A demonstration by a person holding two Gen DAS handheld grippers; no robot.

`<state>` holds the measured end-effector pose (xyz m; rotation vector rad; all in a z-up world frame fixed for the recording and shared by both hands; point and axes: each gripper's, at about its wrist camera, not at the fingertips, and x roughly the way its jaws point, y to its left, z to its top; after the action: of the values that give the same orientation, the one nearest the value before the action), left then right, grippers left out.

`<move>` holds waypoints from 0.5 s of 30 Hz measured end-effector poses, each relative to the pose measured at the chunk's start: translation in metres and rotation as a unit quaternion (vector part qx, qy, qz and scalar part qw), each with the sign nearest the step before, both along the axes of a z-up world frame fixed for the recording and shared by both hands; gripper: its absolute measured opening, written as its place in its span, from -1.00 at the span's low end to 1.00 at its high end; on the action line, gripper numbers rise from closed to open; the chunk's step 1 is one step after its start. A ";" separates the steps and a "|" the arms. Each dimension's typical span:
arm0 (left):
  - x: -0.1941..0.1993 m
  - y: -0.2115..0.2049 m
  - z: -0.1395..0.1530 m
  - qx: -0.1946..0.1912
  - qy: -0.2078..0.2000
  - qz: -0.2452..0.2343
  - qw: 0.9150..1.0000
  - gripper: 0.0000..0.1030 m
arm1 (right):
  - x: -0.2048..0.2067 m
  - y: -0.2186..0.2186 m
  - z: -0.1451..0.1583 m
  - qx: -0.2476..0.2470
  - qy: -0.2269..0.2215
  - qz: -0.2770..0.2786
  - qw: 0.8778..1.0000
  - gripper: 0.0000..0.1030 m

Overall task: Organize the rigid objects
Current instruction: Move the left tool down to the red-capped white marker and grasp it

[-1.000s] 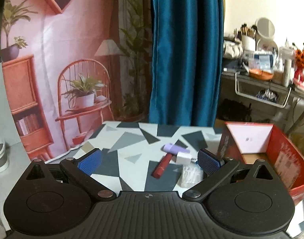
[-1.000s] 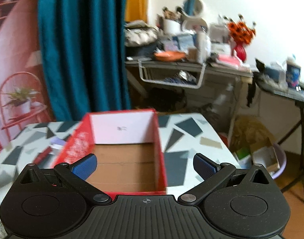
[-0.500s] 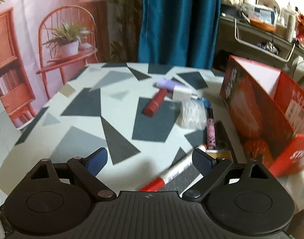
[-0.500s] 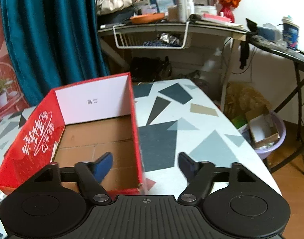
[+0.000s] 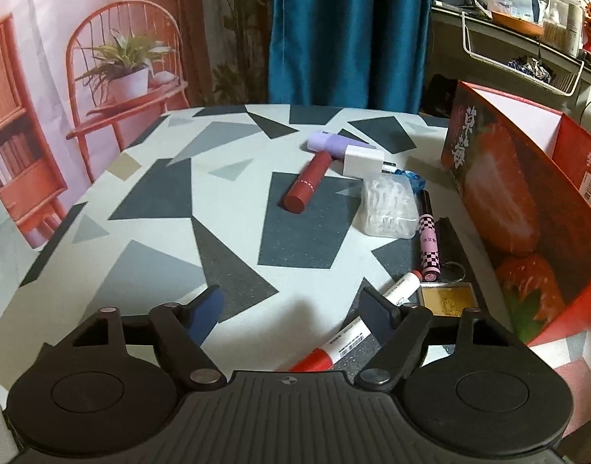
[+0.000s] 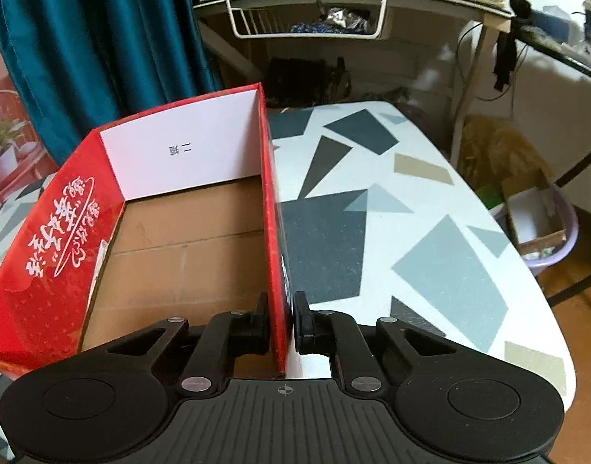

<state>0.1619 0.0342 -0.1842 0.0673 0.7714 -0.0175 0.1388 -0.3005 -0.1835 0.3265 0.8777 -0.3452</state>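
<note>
My left gripper (image 5: 293, 311) is open and empty, low over the patterned table (image 5: 171, 239). A red-capped white marker (image 5: 357, 332) lies just under its right finger. Beyond lie a pink checkered tube (image 5: 428, 239), a gold-filled clear keychain (image 5: 448, 301), a clear plastic case (image 5: 390, 205), a white charger plug (image 5: 363, 161), a red lipstick tube (image 5: 309, 185) and a lilac tube (image 5: 334, 142). The red strawberry box (image 5: 520, 208) stands at the right. My right gripper (image 6: 282, 323) is shut on the box's right wall (image 6: 274, 232); the box shows only its bare cardboard floor.
A blue curtain (image 5: 345, 31) and a printed backdrop (image 5: 82, 58) hang behind the table. A cluttered desk with a white wire basket (image 6: 307, 15) stands beyond. A lilac bin with a cardboard box (image 6: 539, 224) sits on the floor to the right of the table's edge.
My right gripper has closed on the box's right wall. My left gripper has dropped and tilted down toward the table, bringing the marker under its right finger.
</note>
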 end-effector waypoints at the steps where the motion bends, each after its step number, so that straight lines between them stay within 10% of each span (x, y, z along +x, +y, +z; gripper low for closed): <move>1: 0.002 -0.001 -0.001 -0.001 0.004 -0.001 1.000 0.47 | -0.001 -0.001 0.000 0.002 0.002 0.003 1.000 -0.80; 15: 0.021 -0.021 -0.015 -0.029 0.049 -0.115 0.992 0.25 | -0.010 -0.001 0.004 0.014 -0.001 0.001 1.000 -0.79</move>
<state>0.1833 0.0132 -0.1996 0.0998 0.8582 -0.2638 0.1289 -0.3011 -0.1799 0.3515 0.8810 -0.3320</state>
